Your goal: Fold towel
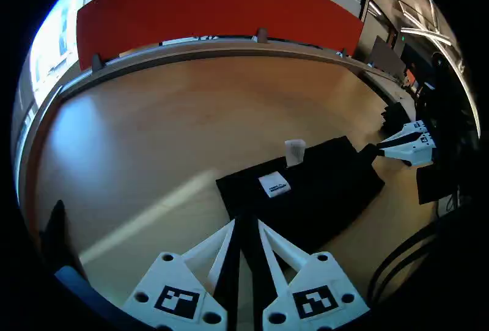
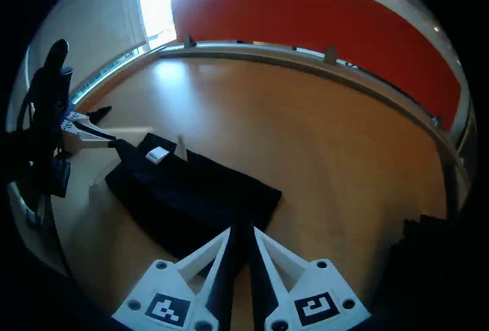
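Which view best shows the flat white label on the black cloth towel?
Left gripper view: the flat white label lies closer and larger on the black cloth towel. The right gripper view shows the label small, near the towel's far end.

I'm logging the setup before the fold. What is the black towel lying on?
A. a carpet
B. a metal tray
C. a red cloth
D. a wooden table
D: the towel lies spread on the light wooden table. The only red thing is the panel, which stands upright behind the table's far edge.
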Tool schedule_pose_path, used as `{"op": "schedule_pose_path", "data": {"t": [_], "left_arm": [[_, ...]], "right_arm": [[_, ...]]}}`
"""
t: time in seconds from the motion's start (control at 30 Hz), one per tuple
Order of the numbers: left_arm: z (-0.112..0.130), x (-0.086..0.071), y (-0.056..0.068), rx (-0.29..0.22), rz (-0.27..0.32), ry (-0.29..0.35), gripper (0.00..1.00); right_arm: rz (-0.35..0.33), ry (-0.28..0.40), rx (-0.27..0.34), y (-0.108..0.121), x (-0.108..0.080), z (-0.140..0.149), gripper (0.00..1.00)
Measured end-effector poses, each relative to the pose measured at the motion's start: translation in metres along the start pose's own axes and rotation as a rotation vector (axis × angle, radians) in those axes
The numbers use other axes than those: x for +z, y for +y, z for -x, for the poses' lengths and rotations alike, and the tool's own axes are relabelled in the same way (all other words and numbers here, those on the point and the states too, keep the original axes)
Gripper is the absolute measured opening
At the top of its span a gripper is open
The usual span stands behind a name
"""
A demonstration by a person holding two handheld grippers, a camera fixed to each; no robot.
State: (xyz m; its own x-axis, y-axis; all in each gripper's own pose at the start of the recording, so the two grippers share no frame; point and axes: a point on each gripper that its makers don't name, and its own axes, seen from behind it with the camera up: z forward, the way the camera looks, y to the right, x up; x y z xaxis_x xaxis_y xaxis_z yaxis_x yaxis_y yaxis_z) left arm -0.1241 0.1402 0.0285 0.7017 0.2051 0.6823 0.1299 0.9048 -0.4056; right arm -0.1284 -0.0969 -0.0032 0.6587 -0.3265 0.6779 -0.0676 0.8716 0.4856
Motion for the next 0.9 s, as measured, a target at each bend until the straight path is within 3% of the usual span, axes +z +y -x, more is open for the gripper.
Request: {"op": "schedule_pose_path", "data": {"t": [0.27,0.57,0.77,0.9], "left_arm": [[0.002,0.021,-0.010,-0.001,-0.021,-0.026,0.11],[-0.006,0.032,-0.018,-0.001,-0.050,-0.020,0.13],[-0.010,0.034,-0.025,0.013,-0.074,-0.013,0.20],[-0.014,0.032,-0.030,0.017,-0.089,-0.005,0.35]], "right_arm": [[0.023,-0.012,0.013,0.007,0.015,-0.001,0.15],[0.057,-0.008,0.005,0.015,0.024,-0.006,0.22],[0.076,-0.008,0.001,0.019,0.026,-0.008,0.31],[0.076,-0.008,0.007,0.020,0.026,-0.008,0.32]]}}
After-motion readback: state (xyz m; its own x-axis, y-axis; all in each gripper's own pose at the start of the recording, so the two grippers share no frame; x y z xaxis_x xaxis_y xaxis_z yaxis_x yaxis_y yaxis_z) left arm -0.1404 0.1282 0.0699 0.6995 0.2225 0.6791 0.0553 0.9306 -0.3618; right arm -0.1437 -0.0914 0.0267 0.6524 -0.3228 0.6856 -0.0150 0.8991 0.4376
